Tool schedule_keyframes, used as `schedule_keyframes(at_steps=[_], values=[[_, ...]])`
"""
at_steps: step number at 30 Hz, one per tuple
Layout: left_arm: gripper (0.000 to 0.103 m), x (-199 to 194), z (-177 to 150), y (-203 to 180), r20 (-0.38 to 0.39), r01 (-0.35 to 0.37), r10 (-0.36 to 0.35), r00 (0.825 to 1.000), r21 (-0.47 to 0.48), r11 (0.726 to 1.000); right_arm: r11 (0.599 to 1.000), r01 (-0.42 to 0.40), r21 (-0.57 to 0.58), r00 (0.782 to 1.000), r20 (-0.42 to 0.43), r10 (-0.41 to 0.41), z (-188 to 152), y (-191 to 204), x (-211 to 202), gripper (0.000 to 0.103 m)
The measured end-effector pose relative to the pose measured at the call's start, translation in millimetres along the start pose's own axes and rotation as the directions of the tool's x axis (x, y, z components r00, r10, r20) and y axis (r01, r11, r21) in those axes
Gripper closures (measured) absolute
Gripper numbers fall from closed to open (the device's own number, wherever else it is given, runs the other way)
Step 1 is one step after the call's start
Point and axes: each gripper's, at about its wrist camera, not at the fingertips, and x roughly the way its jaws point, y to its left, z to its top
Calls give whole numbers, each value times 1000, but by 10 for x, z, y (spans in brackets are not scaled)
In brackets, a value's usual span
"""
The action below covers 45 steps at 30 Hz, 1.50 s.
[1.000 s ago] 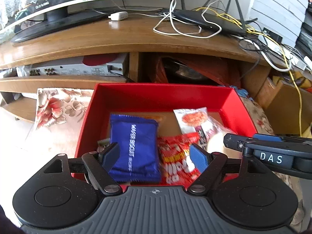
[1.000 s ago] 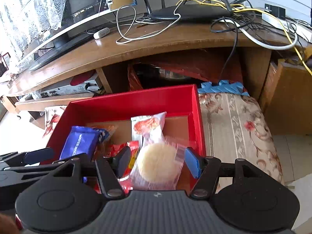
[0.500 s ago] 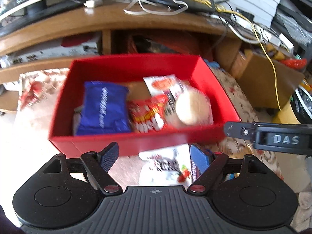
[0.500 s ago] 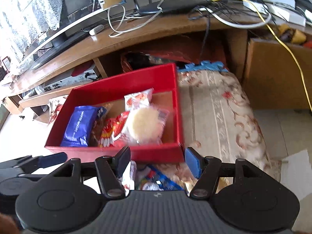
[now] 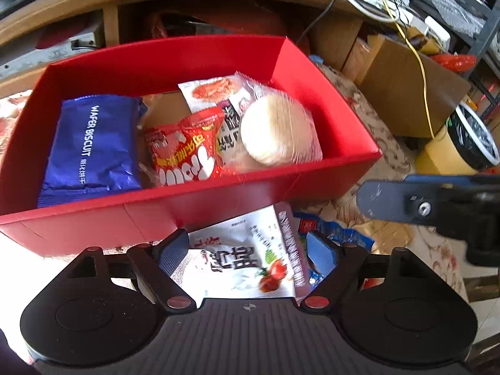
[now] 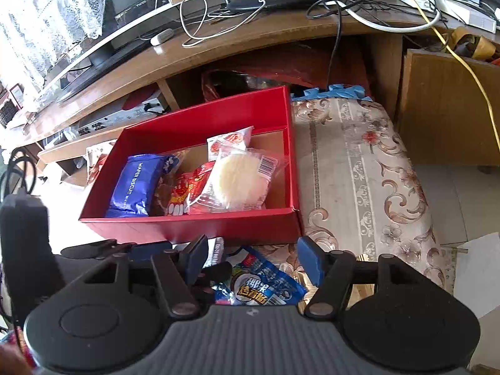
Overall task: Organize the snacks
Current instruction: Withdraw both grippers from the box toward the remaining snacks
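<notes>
"WAFER BISCUIT" is read on the blue packet point(image 5: 90, 143) in the red box point(image 5: 218, 215). The left gripper point(image 5: 247, 254) is opening, a white packet point(image 5: 247, 259) framed untouched between its jaws. The right gripper point(image 6: 253, 257) is held part open over a blue bag point(image 6: 265, 284), nothing gripped.

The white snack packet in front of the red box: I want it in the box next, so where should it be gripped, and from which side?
Judging by its flat pose, take the white snack packet across its two long side edges, coming down from above. The left hand-held gripper, jaws opening, already straddles it without pinching. The red box wall blocks the far end.
</notes>
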Motion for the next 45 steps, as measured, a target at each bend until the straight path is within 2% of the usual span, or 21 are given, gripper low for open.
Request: schedule_keyframes(at_steps=[3, 7, 10, 15, 17, 19, 22, 27, 33, 37, 45], values=[[16, -18, -27, 25, -10, 12, -12, 1000, -3, 1000, 1000, -9, 5, 1000, -6, 9, -5, 3, -3, 38], [16, -33, -121, 101, -56, 64, -69, 996, -74, 995, 1000, -28, 12, 1000, -9, 28, -17, 21, -30, 38], [16, -101, -201, 74, -79, 63, -68, 995, -61, 996, 999, -41, 9, 999, -3, 41, -33, 43, -86, 37], [15, -214, -368, 2, -130, 119, -126, 983, -62, 991, 998, -64, 10, 998, 5, 64, -75, 53, -184, 37], [16, -278, -409, -24, -128, 132, -139, 982, -62, 989, 997, -73, 16, 997, 7, 73, -89, 37, -217, 36], [16, -382, -385, -70, -91, 128, -129, 987, -20, 992, 996, -81, 25, 997, 12, 81, -99, 16, -248, 36], [13, -426, -229, -133, -21, 65, -64, 998, 91, 994, 996, -86, 31, 996, 14, 86, -102, 4, -258, 36], [13, -181, -79, -111, -41, 53, -46, 998, 179, 982, 996, -89, 28, 996, 0, 89, -105, 7, -216, 36], [13, -10, -58, -42, -74, 102, -90, 993, 192, 976, 996, -89, 18, 996, -20, 89, -77, 32, -131, 36], [13, -48, -189, -60, -95, 84, -62, 994, 246, 966, 996, -90, 15, 995, -29, 91, -78, 47, -107, 35], [12, -281, -486, -93, -137, 129, -103, 985, 195, 972, 992, -128, 10, 992, -11, 128, -93, 82, -216, 34]])
